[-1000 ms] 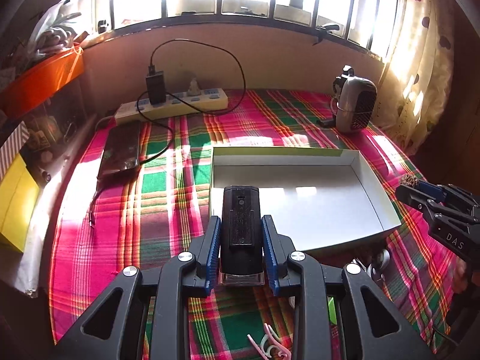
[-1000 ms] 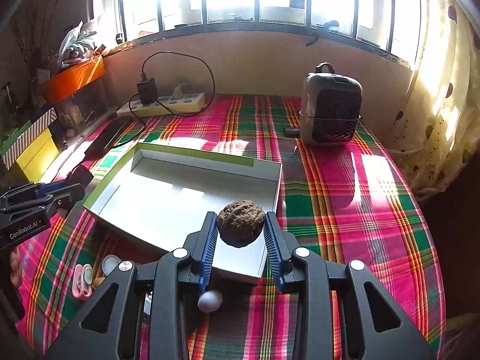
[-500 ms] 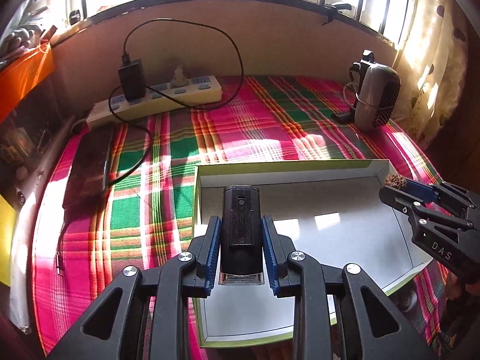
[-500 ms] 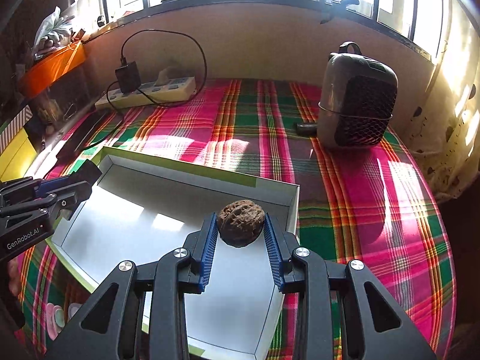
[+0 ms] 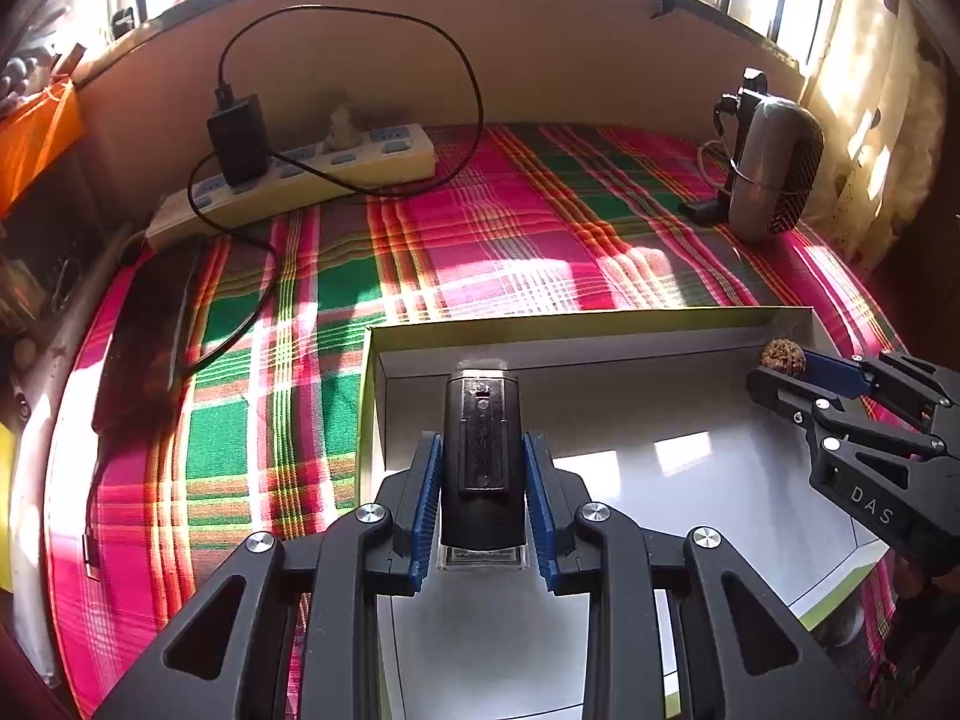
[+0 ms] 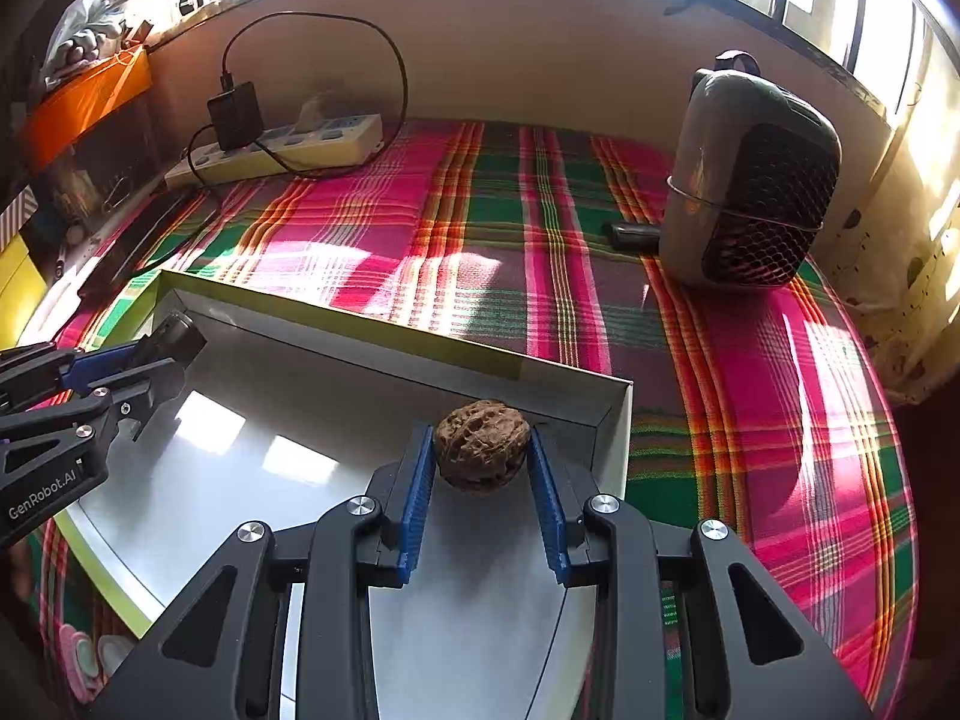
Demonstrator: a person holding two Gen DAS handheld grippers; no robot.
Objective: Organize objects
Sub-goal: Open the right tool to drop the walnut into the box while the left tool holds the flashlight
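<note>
A shallow white box with a green rim (image 5: 600,324) (image 6: 336,324) lies on the plaid cloth. My left gripper (image 5: 482,450) is shut on a black oblong device (image 5: 482,438) and hangs over the box's near-left corner. In the right wrist view this gripper (image 6: 174,354) enters from the left. My right gripper (image 6: 482,447) is shut on a brown wrinkled walnut (image 6: 482,444), held over the box's far right corner. From the left wrist view the right gripper (image 5: 786,369) comes in at the right with the walnut (image 5: 782,356) at its tip.
A power strip (image 5: 300,180) with a black charger and looping cable lies at the back left. A dark flat phone (image 5: 150,330) rests left of the box. A small heater (image 6: 750,180) stands at the back right. Small pink items (image 6: 84,654) lie near the box's front-left.
Both grippers have moved forward and down over the box, each still holding its object. The box now fills more of both views.
</note>
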